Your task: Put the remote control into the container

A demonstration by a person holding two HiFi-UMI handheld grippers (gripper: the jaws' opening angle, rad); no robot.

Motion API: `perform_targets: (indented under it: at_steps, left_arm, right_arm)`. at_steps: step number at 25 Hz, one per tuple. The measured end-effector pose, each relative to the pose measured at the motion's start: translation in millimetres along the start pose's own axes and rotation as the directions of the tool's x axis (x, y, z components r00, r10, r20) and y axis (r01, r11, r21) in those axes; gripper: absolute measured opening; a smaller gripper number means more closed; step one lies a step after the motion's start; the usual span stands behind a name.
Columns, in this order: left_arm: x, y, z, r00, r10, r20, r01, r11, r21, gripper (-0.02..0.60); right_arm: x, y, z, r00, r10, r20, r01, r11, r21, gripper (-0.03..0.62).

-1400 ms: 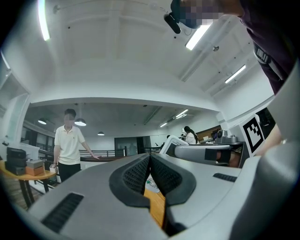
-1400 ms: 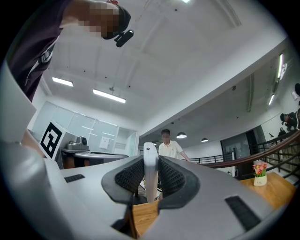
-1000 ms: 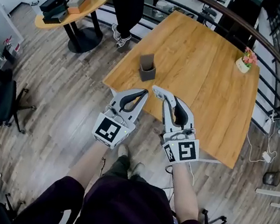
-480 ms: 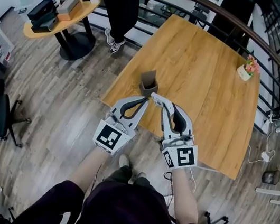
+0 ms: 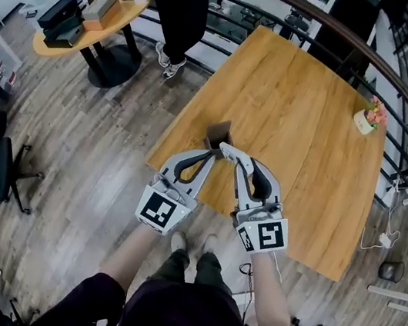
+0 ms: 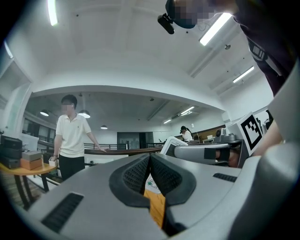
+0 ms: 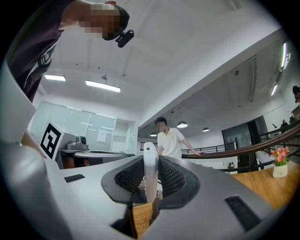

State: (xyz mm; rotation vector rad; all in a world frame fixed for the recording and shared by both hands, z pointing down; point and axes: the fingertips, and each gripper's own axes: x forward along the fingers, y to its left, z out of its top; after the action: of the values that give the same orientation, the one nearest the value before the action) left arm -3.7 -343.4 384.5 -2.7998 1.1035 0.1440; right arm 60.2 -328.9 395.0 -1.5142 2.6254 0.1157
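Your right hand-held gripper [image 5: 240,162] clamps the remote control [image 7: 150,168] end-first toward the container [image 5: 220,131], ready to drop it in; your left hand-held gripper [image 5: 206,155] is closed, empty

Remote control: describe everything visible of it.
The remote control is a slim white slab, plastic by its look. It is clamped edge-on between the dark ribbed jaws of the right hand-held gripper. Its rounded free end sticks out past the jaws toward the brown container. Nothing else visibly touches it.

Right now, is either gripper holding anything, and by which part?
Right gripper holds the remote control by its near end, far end projecting. Left gripper: nothing.
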Motion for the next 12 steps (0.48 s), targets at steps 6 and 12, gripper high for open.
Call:
perform_targets:
  at_steps: [6,12]
  left_arm:
    - [20,21,-36,0.998,0.05,-0.045,-0.052,0.997,-0.059,0.013]
    - [37,29,-70,0.993,0.074,-0.089,-0.083,0.991,-0.102,0.013]
  right_arm:
    - [32,-23,-26,0.999,0.042,-0.03,-0.041,0.998,0.039,0.104]
    - [41,-37,-54,0.995,0.069,-0.065,-0.065,0.996,0.057,0.103]
